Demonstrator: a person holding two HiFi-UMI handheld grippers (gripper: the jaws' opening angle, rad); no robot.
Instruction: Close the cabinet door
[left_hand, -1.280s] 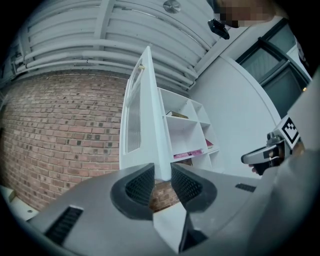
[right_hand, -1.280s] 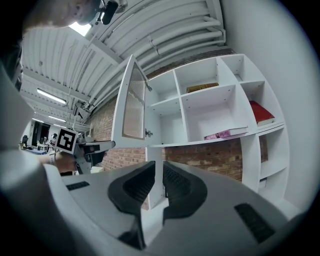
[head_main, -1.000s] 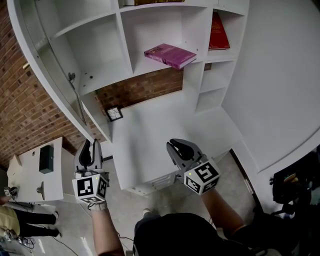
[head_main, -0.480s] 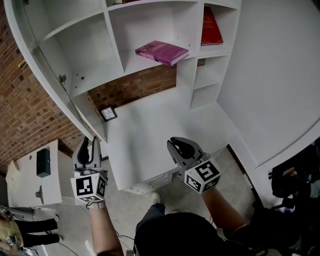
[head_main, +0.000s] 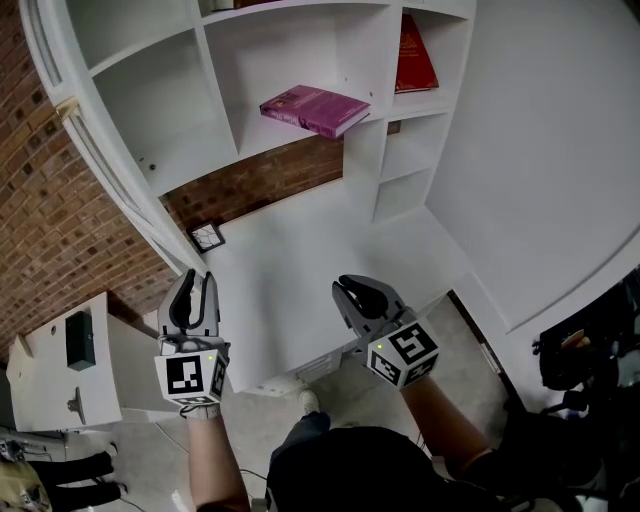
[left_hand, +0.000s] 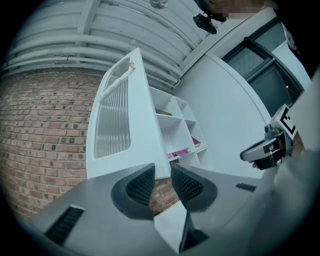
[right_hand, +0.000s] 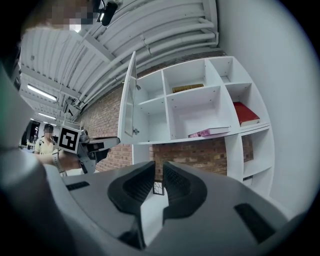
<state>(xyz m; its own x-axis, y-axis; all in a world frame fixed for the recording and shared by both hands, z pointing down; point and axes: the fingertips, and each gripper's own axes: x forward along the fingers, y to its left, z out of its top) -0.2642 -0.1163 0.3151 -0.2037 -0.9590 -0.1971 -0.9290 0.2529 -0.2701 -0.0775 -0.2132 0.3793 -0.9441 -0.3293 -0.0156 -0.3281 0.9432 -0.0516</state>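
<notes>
So, approach step: the door (left_hand: 122, 150) stands wide open left of the shelves (head_main: 290, 50). The left gripper (head_main: 192, 285) has just narrowed its jaws slightly, pinching nothing; the right gripper (right_hand: 160, 167) is loose too. Next, I reckon: push the door's outer face.

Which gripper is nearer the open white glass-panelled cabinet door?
Left. The left gripper is just by the door's bottom corner, jaws just closing a little, empty; the right gripper sits further right.

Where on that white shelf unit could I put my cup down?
The white desktop is mostly bare, from the small picture frame at its back left across to the low cubbies on the right. The cubby behind the open cabinet door looks empty. The purple book and red book occupy their shelves.
</notes>
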